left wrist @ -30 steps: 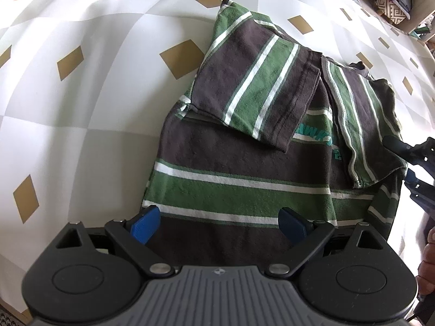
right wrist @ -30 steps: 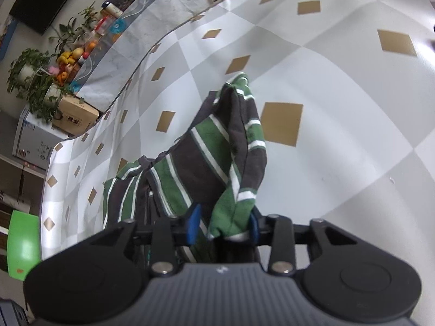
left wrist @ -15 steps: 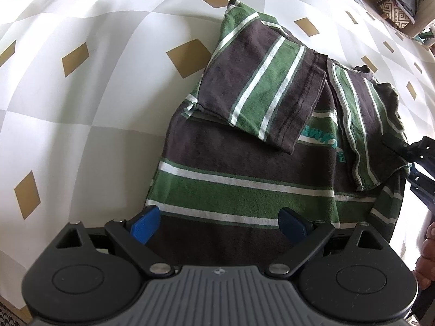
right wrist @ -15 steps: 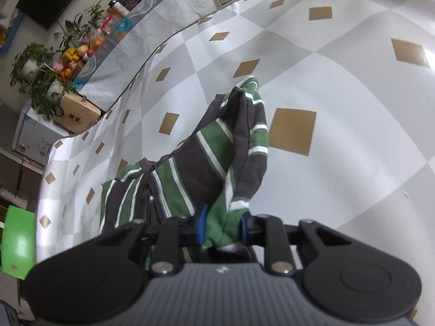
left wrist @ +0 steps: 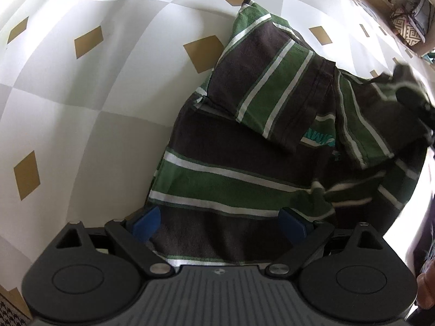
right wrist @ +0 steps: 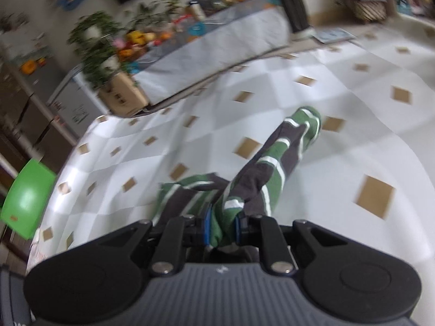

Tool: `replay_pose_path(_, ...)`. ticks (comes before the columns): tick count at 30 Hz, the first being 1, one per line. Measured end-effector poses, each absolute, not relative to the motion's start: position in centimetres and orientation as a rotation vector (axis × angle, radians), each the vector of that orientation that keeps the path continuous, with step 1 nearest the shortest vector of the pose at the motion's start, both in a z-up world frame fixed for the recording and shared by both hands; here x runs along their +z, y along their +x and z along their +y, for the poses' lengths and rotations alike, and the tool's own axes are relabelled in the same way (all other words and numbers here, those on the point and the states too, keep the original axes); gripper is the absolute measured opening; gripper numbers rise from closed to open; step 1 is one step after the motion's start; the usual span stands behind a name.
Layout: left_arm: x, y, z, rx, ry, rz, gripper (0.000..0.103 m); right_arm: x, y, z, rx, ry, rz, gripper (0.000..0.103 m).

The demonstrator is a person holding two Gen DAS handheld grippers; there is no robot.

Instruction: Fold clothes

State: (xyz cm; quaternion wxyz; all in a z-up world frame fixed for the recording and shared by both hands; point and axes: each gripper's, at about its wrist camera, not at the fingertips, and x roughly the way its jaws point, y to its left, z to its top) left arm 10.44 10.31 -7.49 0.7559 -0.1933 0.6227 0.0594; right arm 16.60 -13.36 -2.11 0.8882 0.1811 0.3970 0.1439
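A green, dark brown and white striped t-shirt (left wrist: 233, 179) lies on the checked tablecloth (left wrist: 81, 114), its sleeves folded inward. My left gripper (left wrist: 220, 224) hovers open over the shirt's near hem, blue pads spread wide and pressing nothing. In the right wrist view my right gripper (right wrist: 222, 228) is shut on a bunched fold of the t-shirt (right wrist: 272, 168), which stretches away from the pads and lifts off the cloth. From the left wrist view, that right gripper (left wrist: 413, 100) shows as a dark blur at the shirt's right side, raising that edge.
The tablecloth (right wrist: 353, 125) with brown diamonds spreads wide around the shirt. Beyond the table's far edge stand a covered counter with fruit and plants (right wrist: 152, 38), a cardboard box (right wrist: 122, 97) and a green chair (right wrist: 27, 198). A hand (left wrist: 426, 285) shows at the right edge.
The right gripper closed on the shirt's fold, then rose and rolled, pulling the right side up off the table. The left gripper stayed open over the hem, rolling slightly.
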Motion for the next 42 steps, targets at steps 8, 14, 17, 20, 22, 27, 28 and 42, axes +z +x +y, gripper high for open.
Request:
replay_pose_path(8, -7.7, 9.9, 11.8, 0.175, -0.49, 1.352, 0.093, -1.4, 16.7, -6.4, 0.453, 0.248, 0.8, 0.014)
replay_pose_path(14, -7.6, 9.4, 12.4, 0.192, -0.526, 1.34, 0.094, -2.5, 16.9, -2.1, 0.599, 0.213, 0.826, 0.015)
replay_pose_path(17, -7.6, 9.3, 12.4, 0.194, -0.519, 1.341, 0.093, -3.9, 17.4, -1.0, 0.64, 0.21, 0.863, 0.019)
replay_pose_path(20, -7.5, 9.3, 12.4, 0.219, -0.498, 1.344, 0.093, -5.3, 18.0, -1.1, 0.65, 0.267, 0.914, 0.03)
replay_pose_path(22, -7.4, 9.1, 12.6, 0.219, -0.515, 1.34, 0.094, -5.5, 18.4, -1.6, 0.666, 0.322, 0.933, 0.037)
replay_pose_path(27, -7.2, 8.8, 12.6, 0.214, -0.531, 1.336, 0.094, -4.4, 18.8, -2.8, 0.678, 0.385, 0.924, 0.049)
replay_pose_path(28, -7.1, 8.8, 12.6, 0.214, -0.529, 1.337, 0.094, -4.1, 18.8, -3.0, 0.67, 0.377, 0.917, 0.05)
replay_pose_path(42, -5.9, 6.7, 12.6, 0.242, -0.449, 1.326, 0.094, -3.1, 15.2, -8.7, 0.44, 0.292, 0.972, 0.058)
